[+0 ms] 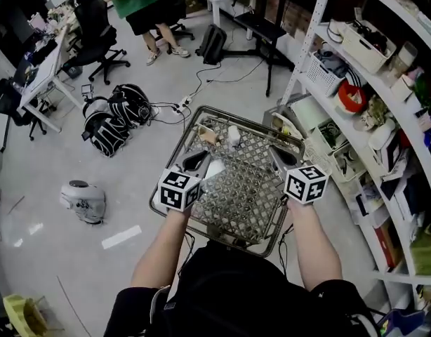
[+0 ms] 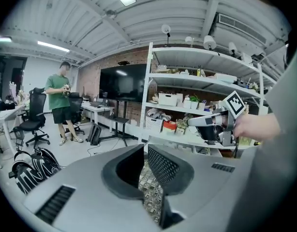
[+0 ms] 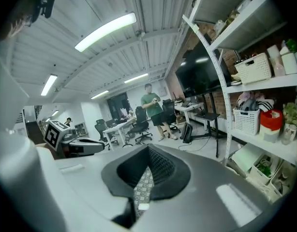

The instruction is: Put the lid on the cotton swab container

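Cotton swab container: small pale upright item on the far part of the wire-mesh worktop, well apart from both claws, not yet lidded (identity judged; too small to be sure).

Lid: probably the pale round piece lying flat on the mesh, just beside the left claw.

Left claw: narrow gap, only mesh visible through it, nothing held.

Right claw: tips together, empty, held over the right side of the worktop.

Hazards, as judged:
- Flat lid on open mesh: little edge to grip; likely to skid, or tips likely to catch in the wire.
- Claw too narrow for the lid; must widen first or will push it away.
- Light container: apt to topple if the lid lands off-centre or gets pressed with nothing steadying it.
- Tilted lid: liable to jam on the rim.
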The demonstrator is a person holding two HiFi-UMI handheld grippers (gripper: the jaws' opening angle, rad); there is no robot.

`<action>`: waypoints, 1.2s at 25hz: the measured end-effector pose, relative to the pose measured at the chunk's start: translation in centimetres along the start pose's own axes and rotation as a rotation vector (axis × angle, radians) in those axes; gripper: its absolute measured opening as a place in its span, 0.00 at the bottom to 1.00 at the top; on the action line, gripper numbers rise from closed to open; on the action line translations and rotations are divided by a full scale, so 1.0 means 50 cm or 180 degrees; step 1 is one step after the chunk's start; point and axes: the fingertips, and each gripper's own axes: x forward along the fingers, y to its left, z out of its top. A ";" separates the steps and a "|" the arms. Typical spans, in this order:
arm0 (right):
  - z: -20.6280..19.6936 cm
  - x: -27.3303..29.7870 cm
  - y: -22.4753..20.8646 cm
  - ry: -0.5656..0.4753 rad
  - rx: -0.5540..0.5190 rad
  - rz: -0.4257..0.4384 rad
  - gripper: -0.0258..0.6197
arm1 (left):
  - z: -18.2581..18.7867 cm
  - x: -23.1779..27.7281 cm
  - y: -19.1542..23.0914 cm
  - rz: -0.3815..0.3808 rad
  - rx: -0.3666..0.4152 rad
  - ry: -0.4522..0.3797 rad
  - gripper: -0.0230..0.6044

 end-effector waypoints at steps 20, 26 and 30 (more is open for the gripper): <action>0.183 -0.226 0.033 -0.0955 -0.0249 0.0105 0.05 | 0.199 -0.172 -0.024 0.0259 0.0258 -0.0695 0.09; 0.214 -0.213 0.040 -0.1042 -0.0341 0.0147 0.05 | 0.213 -0.160 -0.009 0.0328 0.0195 -0.0760 0.08; 0.211 -0.204 0.052 -0.1026 -0.0328 0.0219 0.05 | 0.212 -0.146 -0.021 0.0281 0.0206 -0.0743 0.08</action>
